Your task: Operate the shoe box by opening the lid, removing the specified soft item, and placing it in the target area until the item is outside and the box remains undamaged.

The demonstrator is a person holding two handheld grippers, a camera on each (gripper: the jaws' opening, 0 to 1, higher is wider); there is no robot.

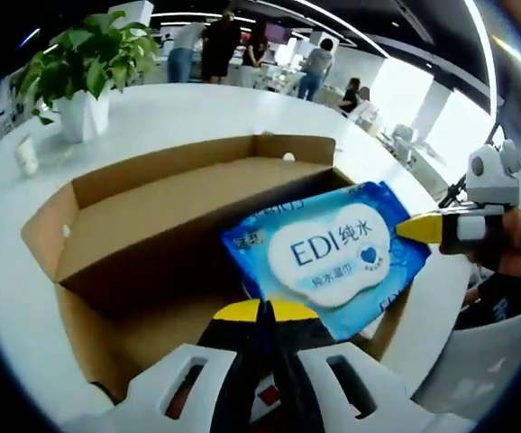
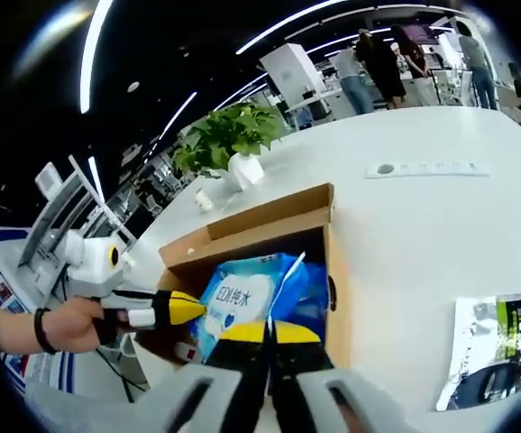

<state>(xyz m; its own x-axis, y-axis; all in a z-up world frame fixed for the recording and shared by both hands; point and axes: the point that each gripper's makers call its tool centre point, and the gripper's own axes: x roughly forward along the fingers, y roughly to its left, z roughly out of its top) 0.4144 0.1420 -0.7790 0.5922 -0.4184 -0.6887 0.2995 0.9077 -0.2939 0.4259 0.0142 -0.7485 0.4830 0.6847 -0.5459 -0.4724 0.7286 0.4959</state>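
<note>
— Holding anything just now?

— Yes. The wipes pack point(image 1: 328, 253), blue with a white cloud label, is pinched at both ends. My left gripper point(image 1: 265, 311) has its yellow-tipped jaws clamped on the pack's near edge; in the right gripper view that same pack point(image 2: 242, 302) sits between my right gripper point(image 2: 268, 332), jaws closed on its near edge, and the left one coming in from the side.

— And where is the pack against the box?

— Above the open shoe box point(image 1: 152, 216), tilted, over the box's corner rather than lying on its floor. From the right gripper view the shoe box point(image 2: 269, 221) stands with its lid flap raised behind, and the pack fills its mouth.

— Whose hand is that on the left there?

— Mine, the hand point(image 2: 58, 325) with a dark band at the wrist, wrapped around the left tool's handle.

— What else is on the table?

— On the white table point(image 2: 423, 225): a potted plant point(image 2: 229, 140) beyond the box, a flat white power strip point(image 2: 427, 169) further off, and a glossy green-and-black packet point(image 2: 495, 347) lying well apart from the box. People point(image 1: 220, 45) stand in the background.
</note>
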